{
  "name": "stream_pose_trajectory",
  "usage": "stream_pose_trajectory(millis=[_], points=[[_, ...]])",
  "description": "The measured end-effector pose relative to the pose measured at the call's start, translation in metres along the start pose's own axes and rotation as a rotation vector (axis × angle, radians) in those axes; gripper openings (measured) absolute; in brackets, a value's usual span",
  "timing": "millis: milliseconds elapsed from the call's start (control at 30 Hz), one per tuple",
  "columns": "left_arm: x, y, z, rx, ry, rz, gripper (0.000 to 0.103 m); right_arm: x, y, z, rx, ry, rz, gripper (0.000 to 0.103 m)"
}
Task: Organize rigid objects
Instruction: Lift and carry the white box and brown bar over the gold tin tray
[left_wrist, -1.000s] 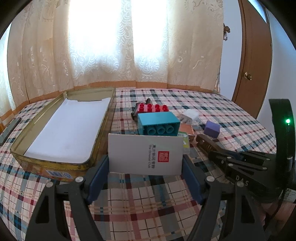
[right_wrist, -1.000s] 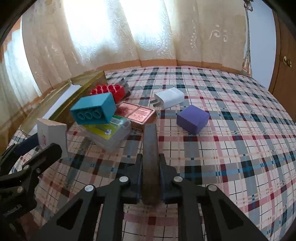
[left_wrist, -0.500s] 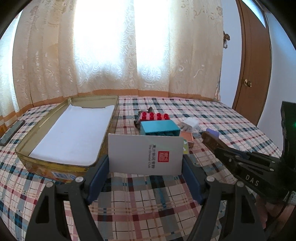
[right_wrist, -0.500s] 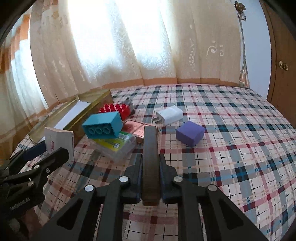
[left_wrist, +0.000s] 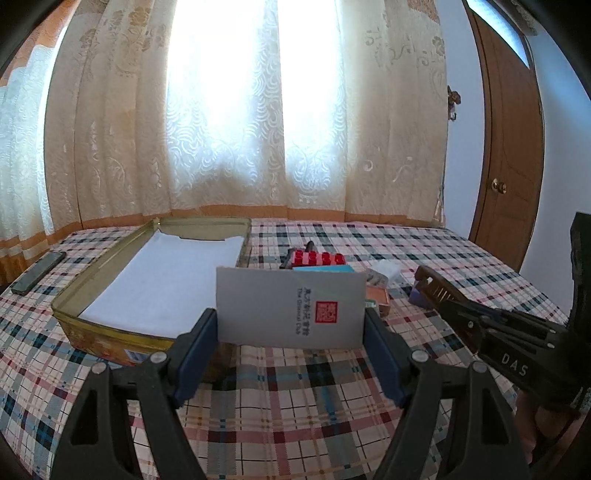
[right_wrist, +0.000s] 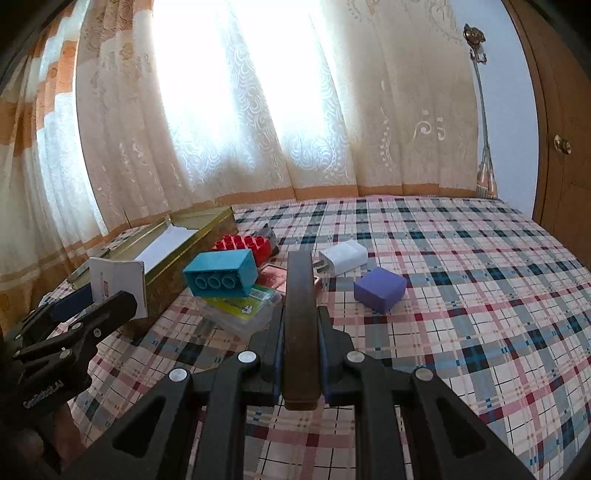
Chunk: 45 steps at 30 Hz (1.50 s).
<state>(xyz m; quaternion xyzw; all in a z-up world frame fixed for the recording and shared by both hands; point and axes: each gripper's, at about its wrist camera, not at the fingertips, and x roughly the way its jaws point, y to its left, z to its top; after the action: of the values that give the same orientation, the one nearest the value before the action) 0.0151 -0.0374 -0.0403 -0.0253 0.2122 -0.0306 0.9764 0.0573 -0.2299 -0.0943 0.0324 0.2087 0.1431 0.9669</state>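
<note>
My left gripper (left_wrist: 291, 332) is shut on a white box with a red seal (left_wrist: 290, 308), held upright above the plaid cloth, just right of the open gold tin (left_wrist: 110, 332). The tin is lined with white paper. My right gripper (right_wrist: 301, 328) is shut on a flat dark brown bar (right_wrist: 301, 317) that sticks forward between its pads. That gripper and bar also appear at the right of the left wrist view (left_wrist: 436, 291). Beyond lie a teal block (right_wrist: 219, 273), a red block (right_wrist: 245, 245), a white charger (right_wrist: 343, 256) and a purple cube (right_wrist: 380, 290).
A clear plastic case with a yellow-green label (right_wrist: 243, 306) lies under the teal block, beside a copper-coloured tile (right_wrist: 273, 277). A dark phone (left_wrist: 37, 273) rests at the far left. Curtains close off the back; a wooden door (left_wrist: 506, 166) stands at right.
Both views have tilted upward, so more curtain shows and the objects sit lower and farther. The right gripper with its bar has risen slightly. Both grips are unchanged.
</note>
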Motion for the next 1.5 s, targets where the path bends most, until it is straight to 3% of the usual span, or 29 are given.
stream_pose_trajectory(millis=[367,967,1267,1500], points=[[-0.005,0.0,-0.001,-0.004,-0.017,0.012,0.077,-0.019,0.006,-0.003,-0.029,-0.117,0.028,0.017],[-0.024,-0.009,-0.005,0.037,-0.129,0.046,0.077,-0.032,0.008,-0.005,-0.038,-0.184,0.04,0.017],[-0.035,0.0,-0.007,0.011,-0.189,0.057,0.077,-0.038,0.01,-0.007,-0.054,-0.225,0.041,0.017],[-0.037,0.017,-0.006,-0.006,-0.186,0.104,0.077,-0.039,0.015,-0.008,-0.055,-0.236,0.036,0.017]])
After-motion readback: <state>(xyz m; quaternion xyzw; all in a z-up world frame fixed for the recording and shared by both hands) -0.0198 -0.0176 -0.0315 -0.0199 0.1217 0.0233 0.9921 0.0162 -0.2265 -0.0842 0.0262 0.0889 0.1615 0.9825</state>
